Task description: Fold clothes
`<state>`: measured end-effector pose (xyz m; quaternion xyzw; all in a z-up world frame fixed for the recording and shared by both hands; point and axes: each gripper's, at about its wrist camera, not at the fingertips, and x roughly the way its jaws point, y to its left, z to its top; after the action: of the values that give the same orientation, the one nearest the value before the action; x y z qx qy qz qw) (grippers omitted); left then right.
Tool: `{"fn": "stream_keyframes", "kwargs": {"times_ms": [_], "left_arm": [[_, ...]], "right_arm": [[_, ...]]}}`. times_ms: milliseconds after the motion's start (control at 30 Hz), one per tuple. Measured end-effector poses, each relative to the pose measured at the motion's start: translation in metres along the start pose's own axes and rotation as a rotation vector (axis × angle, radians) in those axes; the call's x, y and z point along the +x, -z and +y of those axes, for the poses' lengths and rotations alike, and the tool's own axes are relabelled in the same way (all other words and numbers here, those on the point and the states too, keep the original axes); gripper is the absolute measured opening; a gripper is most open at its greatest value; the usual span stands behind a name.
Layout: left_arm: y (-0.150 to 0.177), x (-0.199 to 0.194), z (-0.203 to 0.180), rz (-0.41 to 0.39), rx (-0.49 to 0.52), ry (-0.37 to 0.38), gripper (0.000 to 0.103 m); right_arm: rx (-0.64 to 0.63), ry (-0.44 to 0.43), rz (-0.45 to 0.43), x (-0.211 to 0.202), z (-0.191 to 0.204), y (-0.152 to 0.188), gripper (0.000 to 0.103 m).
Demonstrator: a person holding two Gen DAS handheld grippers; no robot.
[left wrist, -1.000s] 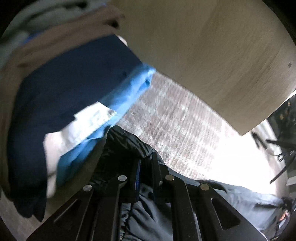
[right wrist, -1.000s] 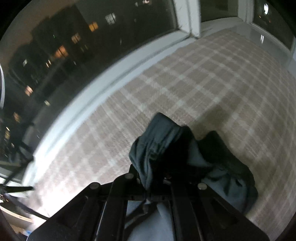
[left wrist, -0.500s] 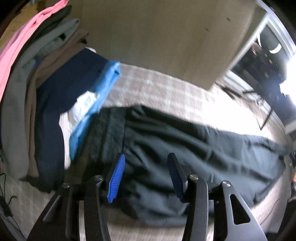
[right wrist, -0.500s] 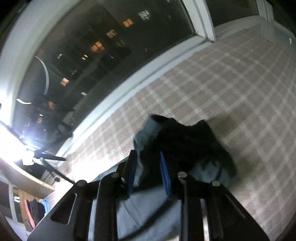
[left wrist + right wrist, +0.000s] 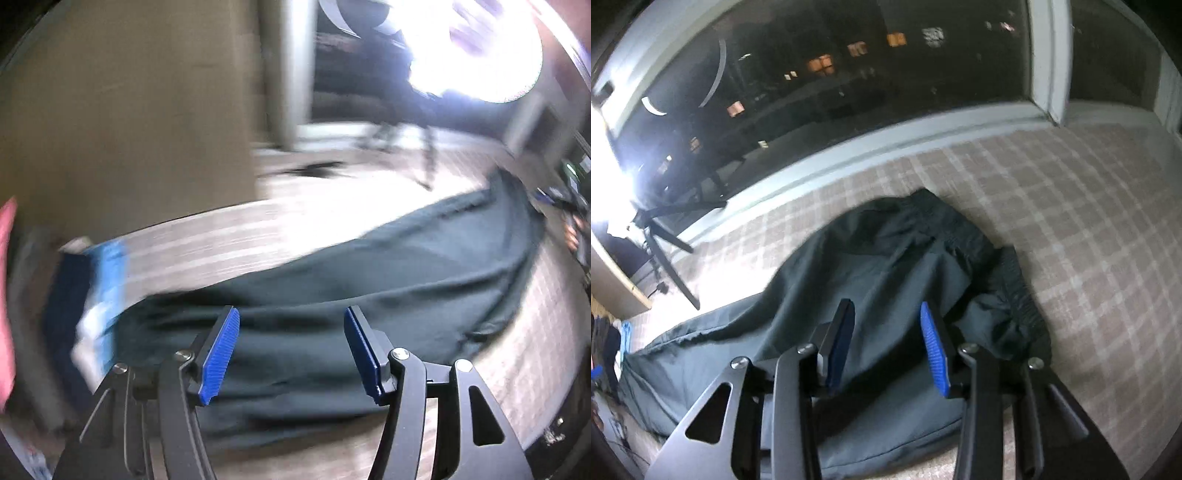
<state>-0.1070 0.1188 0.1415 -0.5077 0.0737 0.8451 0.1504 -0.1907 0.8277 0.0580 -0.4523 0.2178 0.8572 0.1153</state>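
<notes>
the dark green pants [image 5: 369, 295] lie flat on the checked carpet [image 5: 524, 354], right under and in front of my left gripper [image 5: 291, 350]. they stretch away from it toward the far right. in my right wrist view the same pants [image 5: 871, 266] lie under my right gripper [image 5: 886, 347], and the bunched waistband [image 5: 1015, 291] sits just past its right finger.

my left gripper is spread, and its jaws are opening. nothing is between its blue pads [image 5: 221, 350]; i see the cloth below the gap, and the pads are not pressing on it. my right gripper is spread a bit less, and its jaws are opening too. its blue pads [image 5: 934, 354] hang over the pants and pinch nothing.

to the left of my left gripper there is a pile of clothes [image 5: 99, 295], with light blue, white and dark blue cloth, and some pink at the very edge. this view is blurry, so i cannot tell more about the pile. past the pile, up ahead, is a big tan board [image 5: 129, 118]. far ahead to the right a very bright light [image 5: 476, 48] shines.

ahead of my right gripper, past the carpet [image 5: 1071, 221], is a big dark window [image 5: 849, 74] with small lit windows far outside. to the far left of that gripper stands a black tripod [image 5: 668, 236].
</notes>
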Motion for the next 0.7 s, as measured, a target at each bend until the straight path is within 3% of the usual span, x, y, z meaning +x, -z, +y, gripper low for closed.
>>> {"fn": "stream_keyframes", "kwargs": {"times_ms": [200,333,533,633,700], "left_arm": [[0.010,0.042,-0.094,0.103,0.302,0.102,0.057],[0.034,0.048,-0.124,0.141,0.367,0.129,0.057],[0.048,0.073,-0.128,0.171,0.386,0.064,0.057],[0.036,0.081,-0.109,0.174,0.298,0.009,0.049],[0.030,0.076,-0.095,0.156,0.217,0.037,0.048]], "right_arm": [[0.047,-0.082,0.076,-0.004,-0.014,0.039,0.037],[0.129,-0.264,0.125,-0.008,-0.003,0.080,0.037],[-0.218,-0.469,0.255,-0.006,0.128,0.148,0.037],[-0.412,-0.561,0.316,0.003,0.199,0.173,0.037],[-0.515,-0.584,0.352,0.012,0.239,0.186,0.037]]}}
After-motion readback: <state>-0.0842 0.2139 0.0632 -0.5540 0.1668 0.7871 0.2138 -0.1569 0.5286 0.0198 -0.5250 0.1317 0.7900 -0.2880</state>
